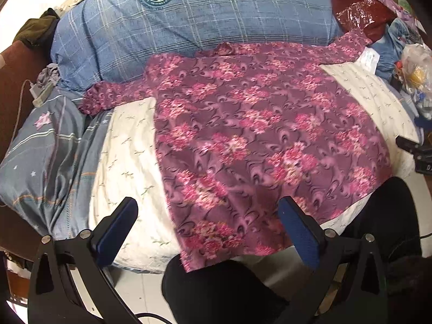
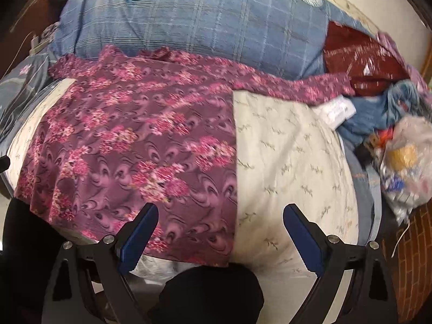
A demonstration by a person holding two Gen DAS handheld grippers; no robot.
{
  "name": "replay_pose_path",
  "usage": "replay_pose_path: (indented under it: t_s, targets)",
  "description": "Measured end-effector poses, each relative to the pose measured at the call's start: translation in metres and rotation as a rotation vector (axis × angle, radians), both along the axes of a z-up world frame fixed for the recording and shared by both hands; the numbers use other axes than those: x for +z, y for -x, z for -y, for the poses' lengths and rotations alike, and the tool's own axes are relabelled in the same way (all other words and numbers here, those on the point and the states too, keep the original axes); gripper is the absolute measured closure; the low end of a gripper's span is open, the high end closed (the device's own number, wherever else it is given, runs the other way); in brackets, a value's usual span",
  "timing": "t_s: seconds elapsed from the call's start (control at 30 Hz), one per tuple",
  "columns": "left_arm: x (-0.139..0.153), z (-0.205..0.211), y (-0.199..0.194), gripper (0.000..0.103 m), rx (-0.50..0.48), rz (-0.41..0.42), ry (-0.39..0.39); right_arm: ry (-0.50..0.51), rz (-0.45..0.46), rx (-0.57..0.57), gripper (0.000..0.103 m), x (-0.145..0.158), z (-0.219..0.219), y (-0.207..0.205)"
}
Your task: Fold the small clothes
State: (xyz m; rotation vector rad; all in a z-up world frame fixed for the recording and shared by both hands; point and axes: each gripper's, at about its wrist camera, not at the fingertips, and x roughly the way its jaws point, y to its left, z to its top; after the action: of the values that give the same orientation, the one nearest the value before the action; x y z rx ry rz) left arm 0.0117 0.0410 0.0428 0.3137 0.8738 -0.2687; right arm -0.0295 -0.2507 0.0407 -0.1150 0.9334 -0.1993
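A purple top with pink flowers (image 1: 259,127) lies spread flat on a cream bedspread (image 1: 129,156), both sleeves stretched out sideways and its hem at the near edge of the bed. My left gripper (image 1: 208,229) hovers open over the hem's left part, with nothing between its fingers. In the right wrist view the same top (image 2: 129,145) covers the left half of the bedspread (image 2: 291,162). My right gripper (image 2: 221,232) is open above the top's near right corner and holds nothing.
A big blue checked pillow (image 1: 205,21) lies behind the top. A dark red bag (image 2: 361,56), blue cloth (image 2: 378,108) and a clear plastic bag (image 2: 407,162) crowd the right side. A grey starred quilt (image 1: 46,148) is on the left. A person's dark-clad legs (image 1: 224,291) stand at the bed's edge.
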Motion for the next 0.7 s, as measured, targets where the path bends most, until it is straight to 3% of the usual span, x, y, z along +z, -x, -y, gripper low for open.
replay_pose_path:
  t_s: [0.23,0.7]
  targets:
    - [0.009,0.010,-0.005,0.000,-0.014,0.020,0.000,-0.063,-0.004,-0.061,0.008,-0.007,0.022,-0.002]
    - [0.002,-0.006,-0.020,0.000,0.041,-0.031,0.055,-0.037,-0.001,-0.055,0.008,-0.009,0.021,-0.008]
